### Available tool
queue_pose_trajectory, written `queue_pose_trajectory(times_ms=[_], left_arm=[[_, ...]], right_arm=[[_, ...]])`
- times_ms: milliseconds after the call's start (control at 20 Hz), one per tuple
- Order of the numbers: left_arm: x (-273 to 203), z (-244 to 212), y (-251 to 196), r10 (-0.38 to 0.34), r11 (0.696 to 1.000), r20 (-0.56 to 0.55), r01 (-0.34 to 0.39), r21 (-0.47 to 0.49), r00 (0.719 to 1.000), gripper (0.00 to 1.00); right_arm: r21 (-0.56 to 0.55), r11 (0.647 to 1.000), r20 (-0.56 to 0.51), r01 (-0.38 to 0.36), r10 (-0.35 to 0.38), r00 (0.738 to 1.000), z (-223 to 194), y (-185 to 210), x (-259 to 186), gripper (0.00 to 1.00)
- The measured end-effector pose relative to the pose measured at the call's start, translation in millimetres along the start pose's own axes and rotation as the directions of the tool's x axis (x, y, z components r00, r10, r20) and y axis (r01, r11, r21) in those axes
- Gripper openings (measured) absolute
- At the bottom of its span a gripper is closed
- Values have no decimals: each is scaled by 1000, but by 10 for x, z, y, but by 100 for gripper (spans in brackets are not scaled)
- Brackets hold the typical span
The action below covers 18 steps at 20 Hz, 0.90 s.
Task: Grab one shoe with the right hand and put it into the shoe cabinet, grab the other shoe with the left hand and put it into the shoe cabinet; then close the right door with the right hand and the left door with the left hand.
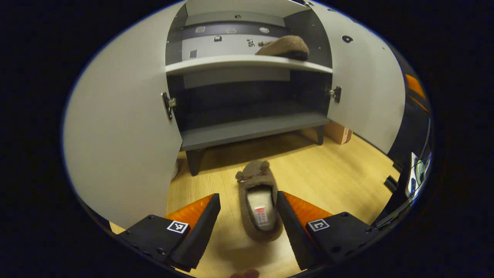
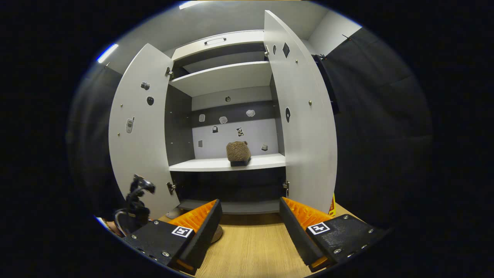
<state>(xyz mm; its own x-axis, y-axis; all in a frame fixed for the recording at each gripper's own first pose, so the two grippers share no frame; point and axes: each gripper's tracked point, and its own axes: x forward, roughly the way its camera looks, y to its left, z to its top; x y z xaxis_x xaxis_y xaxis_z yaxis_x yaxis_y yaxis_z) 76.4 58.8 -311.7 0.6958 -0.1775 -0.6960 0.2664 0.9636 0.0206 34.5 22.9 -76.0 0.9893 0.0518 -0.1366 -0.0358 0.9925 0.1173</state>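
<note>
Shoe on the floor (image 1: 257,202): a brown, fuzzy slipper lying on the wooden floor (image 1: 316,170) in front of the shoe cabinet (image 1: 247,127), toe toward the cabinet, opening facing up, pale insole with a small label visible. In the left gripper view it lies between the two fingers of the left gripper (image 1: 249,224). The fingers are spread wide; the heel end of the shoe sits close against the inner face of the right-hand finger (image 1: 289,224), and contact cannot be confirmed. The other finger stands clear of it.

Shoe in the cabinet (image 2: 238,152): the second brown slipper rests on the middle shelf (image 2: 227,164), toward its right half, near the front edge. In the left gripper view the same shoe (image 1: 285,47) sits at the right end of that shelf (image 1: 247,61).

Right gripper (image 2: 251,226): fingers spread apart, nothing between them, positioned above bare floor and facing the open cabinet front, well apart from the shelf.

Cabinet: both doors stand open. Left door (image 2: 141,143) and right door (image 2: 301,131) swing outward with hinges exposed. The lower compartment is dark with nothing visible inside. Small stickers dot the back panel and the inner door faces. A cardboard box (image 1: 339,133) sits on the floor beside the right cabinet leg
</note>
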Motion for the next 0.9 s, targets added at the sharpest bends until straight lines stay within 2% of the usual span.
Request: queue_pose_trajectory(times_ms=[100,150,300,400,550,700,800,850,900], left_arm=[[274,-244,-47,-28,999,-88,26,-32,996,97],[350,-280,-83,-40,999,-114,38,-20,993,96],[632,-180,65,31,999,-95,-29,27,995,93],[682,-200,90,33,999,-104,-30,31,994,93],[833,-176,77,17,1000,-87,-18,-14,996,93],[893,-150,94,15,994,-63,-21,-106,998,93],[925,-121,32,-20,988,-60,11,-152,998,94],[946,-91,-5,-32,988,-46,25,-155,998,89],[935,-70,-88,-54,987,-39,47,-155,998,71]], right_arm=[[-14,1000,4,7,-7,1000,-6,13,-35,92],[-21,1000,5,8,-8,1000,-9,24,-60,92],[-35,999,6,6,-6,1000,-2,93,-128,92],[-47,999,9,17,-17,1000,0,79,-144,92],[-41,999,9,26,-26,1000,-11,90,-171,92],[-41,998,0,44,-44,999,-52,42,-147,92],[-34,998,-7,50,-50,999,-78,19,-159,92],[-28,998,-10,52,-52,999,-93,4,-161,92],[-22,998,-14,52,-53,999,-108,-4,-156,92]])
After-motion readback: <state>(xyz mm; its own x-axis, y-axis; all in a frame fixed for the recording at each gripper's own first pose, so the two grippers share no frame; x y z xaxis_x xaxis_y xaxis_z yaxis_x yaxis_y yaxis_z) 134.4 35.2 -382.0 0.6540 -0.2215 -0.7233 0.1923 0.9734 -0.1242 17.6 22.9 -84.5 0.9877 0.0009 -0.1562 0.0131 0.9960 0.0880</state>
